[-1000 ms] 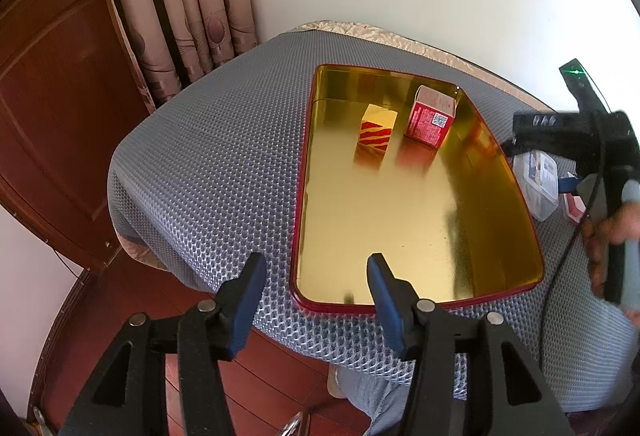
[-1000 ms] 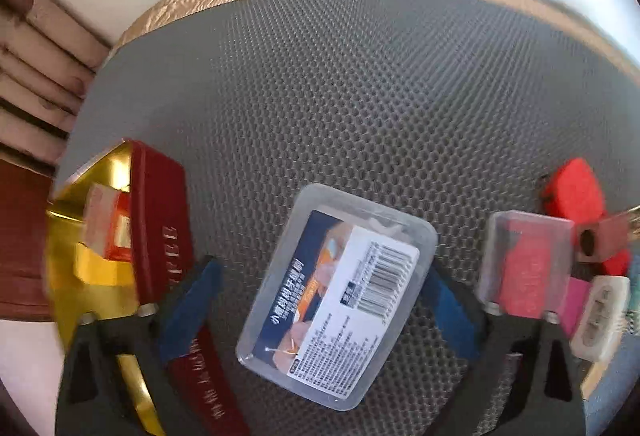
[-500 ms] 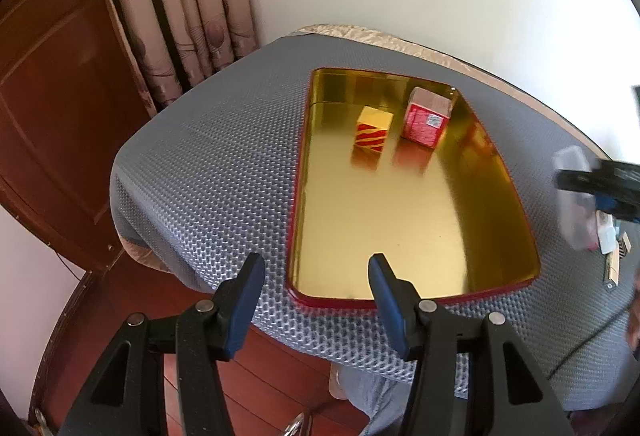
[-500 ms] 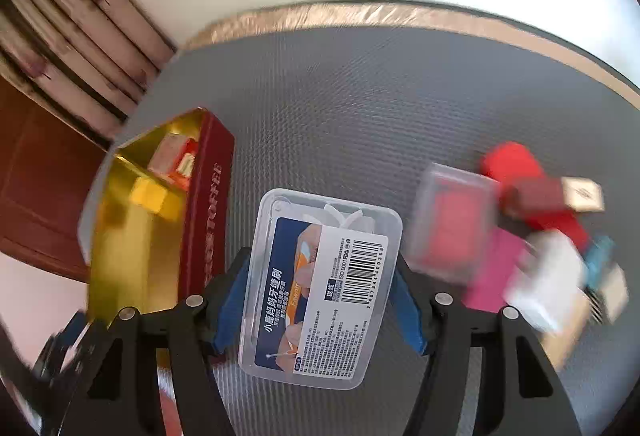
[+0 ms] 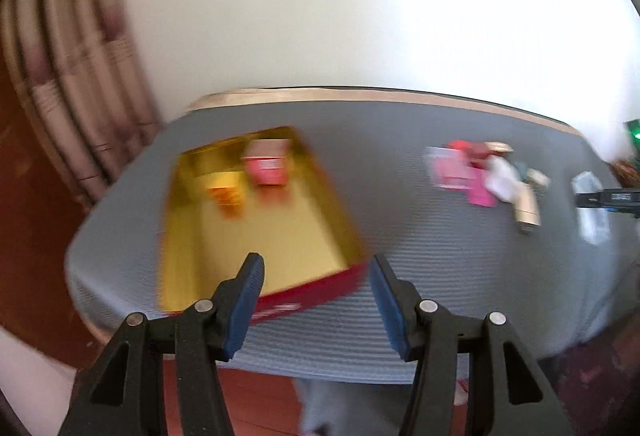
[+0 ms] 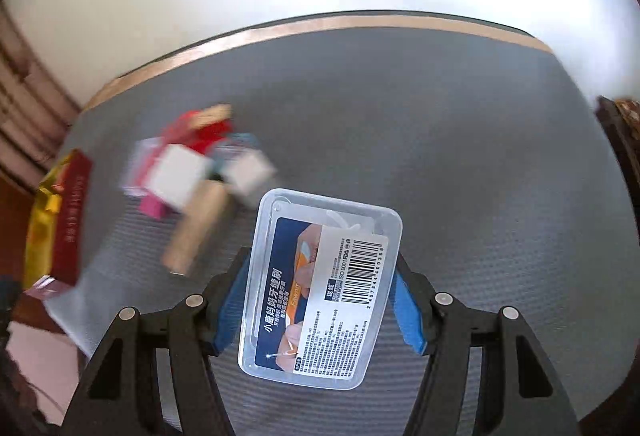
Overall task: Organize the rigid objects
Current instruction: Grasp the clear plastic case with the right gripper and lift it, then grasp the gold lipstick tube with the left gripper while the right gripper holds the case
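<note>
My right gripper (image 6: 320, 258) is shut on a clear plastic box with a blue label and barcode (image 6: 320, 288), held above the grey mat. In the left wrist view that clear box (image 5: 592, 220) shows at the far right, blurred. My left gripper (image 5: 316, 262) stands open with nothing between its fingers, over the near end of the gold tray with red walls (image 5: 280, 236). An orange box (image 5: 226, 195) and a red box (image 5: 266, 165) stand at the tray's far end. From the right wrist, the tray (image 6: 70, 220) is at the left edge.
A pile of small boxes, red, pink, white and tan (image 5: 484, 171), lies on the grey mesh mat (image 5: 380, 163) right of the tray; the same pile (image 6: 200, 171) is left of the held box. Curtains (image 5: 72, 75) hang at left. A white wall stands behind the table.
The right gripper closed on the clear box, lifted it and swung it right, past the pile, away from the tray. The left view turned right, so the pile now shows.
</note>
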The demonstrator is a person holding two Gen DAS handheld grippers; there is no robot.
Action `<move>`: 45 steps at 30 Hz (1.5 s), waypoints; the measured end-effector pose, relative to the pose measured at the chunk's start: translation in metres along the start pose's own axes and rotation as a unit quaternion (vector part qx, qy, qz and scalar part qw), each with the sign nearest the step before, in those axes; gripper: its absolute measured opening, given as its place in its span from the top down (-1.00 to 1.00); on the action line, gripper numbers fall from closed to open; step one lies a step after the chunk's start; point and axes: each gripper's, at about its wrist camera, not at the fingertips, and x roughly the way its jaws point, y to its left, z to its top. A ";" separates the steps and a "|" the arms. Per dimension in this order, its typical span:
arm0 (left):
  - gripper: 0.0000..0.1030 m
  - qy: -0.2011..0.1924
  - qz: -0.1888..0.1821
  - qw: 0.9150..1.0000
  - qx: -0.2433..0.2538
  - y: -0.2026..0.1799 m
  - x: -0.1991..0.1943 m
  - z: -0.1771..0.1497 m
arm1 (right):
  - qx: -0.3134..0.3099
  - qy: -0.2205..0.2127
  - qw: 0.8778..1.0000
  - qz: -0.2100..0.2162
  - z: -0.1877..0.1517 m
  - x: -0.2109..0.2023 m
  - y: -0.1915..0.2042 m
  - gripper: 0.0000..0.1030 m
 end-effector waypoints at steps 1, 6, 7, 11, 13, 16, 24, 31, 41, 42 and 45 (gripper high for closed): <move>-0.08 0.009 -0.025 1.000 0.004 -0.011 0.003 0.003 | 0.006 -0.002 1.000 -0.002 -0.002 0.001 -0.010 -0.17; -0.08 0.035 -0.123 0.991 0.027 -0.070 0.020 0.022 | 0.001 -0.019 1.000 -0.025 -0.008 0.010 -0.021 -0.17; -0.08 0.039 -0.141 0.989 0.037 -0.085 0.025 0.027 | -0.002 -0.021 0.999 -0.026 -0.008 0.013 -0.018 -0.17; -0.08 0.059 -0.180 0.979 0.070 -0.138 0.054 0.049 | 0.003 -0.022 1.000 -0.003 -0.009 0.021 -0.028 -0.17; -0.08 0.089 -0.189 0.975 0.078 -0.159 0.075 0.057 | 0.003 -0.025 1.000 0.002 -0.009 0.024 -0.031 -0.17; -0.08 0.125 -0.190 0.971 0.078 -0.177 0.104 0.064 | 0.002 -0.028 1.000 0.007 -0.011 0.026 -0.038 -0.17; -0.08 0.159 -0.176 0.966 0.100 -0.208 0.144 0.075 | -0.014 -0.029 0.999 0.003 -0.014 0.030 -0.041 -0.17; -0.08 0.181 -0.181 0.960 0.115 -0.232 0.162 0.077 | -0.051 -0.022 0.998 -0.025 -0.018 0.035 -0.028 -0.17; 0.41 0.173 -0.157 0.959 0.158 -0.266 0.171 0.071 | -0.087 -0.029 0.995 -0.045 -0.029 0.037 -0.017 -0.37; 0.42 0.169 -0.153 0.960 0.161 -0.267 0.170 0.069 | -0.085 -0.029 0.995 -0.038 -0.030 0.038 -0.016 -0.53; 0.42 0.156 -0.146 0.963 0.162 -0.270 0.165 0.063 | -0.101 -0.020 0.994 -0.047 -0.036 0.043 -0.011 -0.99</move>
